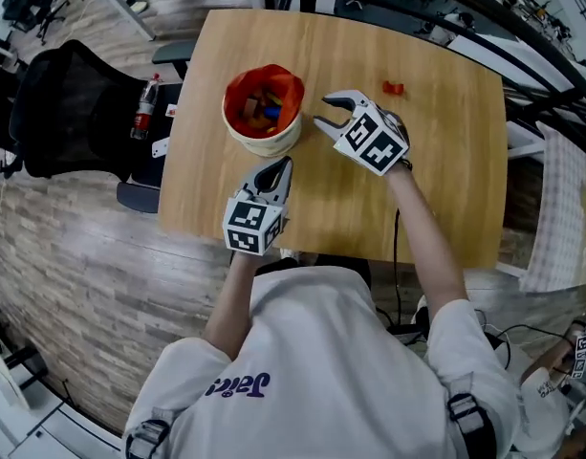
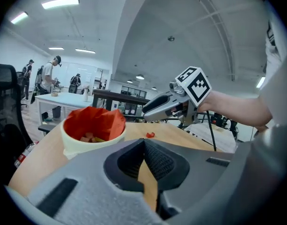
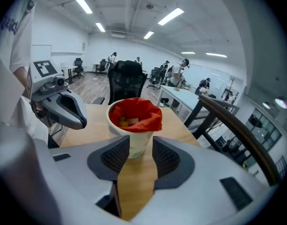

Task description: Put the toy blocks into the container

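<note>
A cream container (image 1: 270,145) with a red liner stands on the wooden table (image 1: 436,180); several toy blocks (image 1: 259,111) lie inside it. One small red block (image 1: 393,88) lies alone on the table, farther back and to the right. My right gripper (image 1: 329,110) hovers just right of the container, open and empty; its own view shows the container (image 3: 134,136) straight ahead, beyond the gap between its jaws. My left gripper (image 1: 277,168) sits in front of the container, shut with nothing in it. Its view shows the container (image 2: 87,148) at left and the red block (image 2: 150,135) beyond.
A black office chair (image 1: 73,113) and a bottle (image 1: 144,108) stand off the table's left edge. Dark railing bars (image 1: 522,55) run past the far right corner. People work at desks in the distance (image 3: 178,74).
</note>
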